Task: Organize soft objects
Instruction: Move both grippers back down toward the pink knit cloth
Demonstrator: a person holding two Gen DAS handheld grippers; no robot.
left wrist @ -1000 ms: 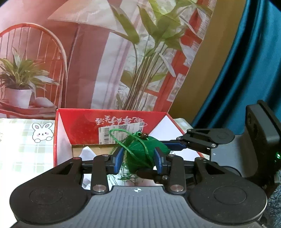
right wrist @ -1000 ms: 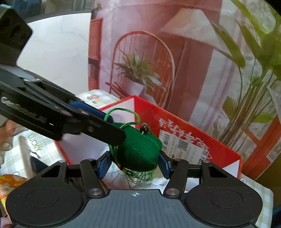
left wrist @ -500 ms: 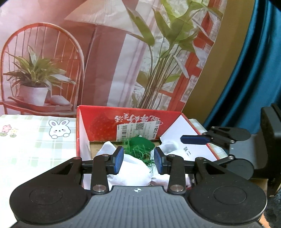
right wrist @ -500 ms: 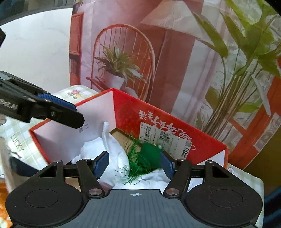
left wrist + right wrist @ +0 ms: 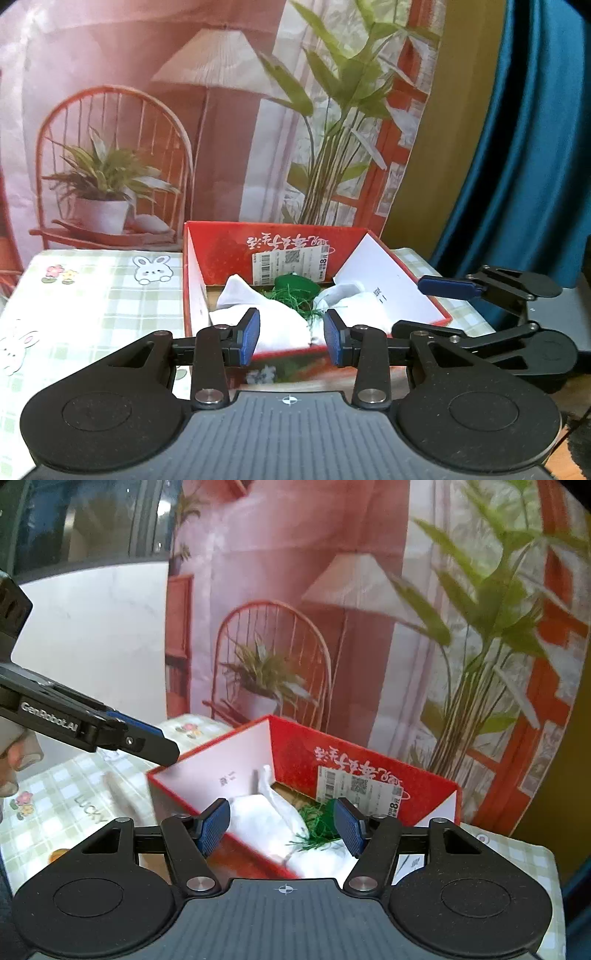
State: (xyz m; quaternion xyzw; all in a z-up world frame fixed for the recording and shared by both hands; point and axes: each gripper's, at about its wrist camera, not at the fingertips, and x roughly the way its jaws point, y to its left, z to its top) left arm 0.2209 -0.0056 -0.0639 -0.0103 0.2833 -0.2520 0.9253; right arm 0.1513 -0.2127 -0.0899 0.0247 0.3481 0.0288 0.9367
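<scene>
A green tasselled pouch (image 5: 295,291) lies inside the red box (image 5: 229,243), among white soft cloths (image 5: 258,317). It also shows in the right wrist view (image 5: 317,823), in the red box (image 5: 291,746) beside a white cloth (image 5: 266,823). My left gripper (image 5: 291,336) is open and empty, in front of the box's near wall. My right gripper (image 5: 283,825) is open and empty, above the box's near corner. The right gripper shows at the right of the left wrist view (image 5: 447,288), and the left gripper's fingers (image 5: 140,738) show in the right wrist view.
The box stands on a table with a green checked cloth (image 5: 92,302) printed with rabbits. A printed backdrop (image 5: 221,110) of a chair, lamp and plants hangs right behind the box. A blue curtain (image 5: 535,147) hangs at the right.
Both grippers held the green pouch above the box a second ago. They let it go, it dropped into the box, and both grippers pulled back and opened wider.
</scene>
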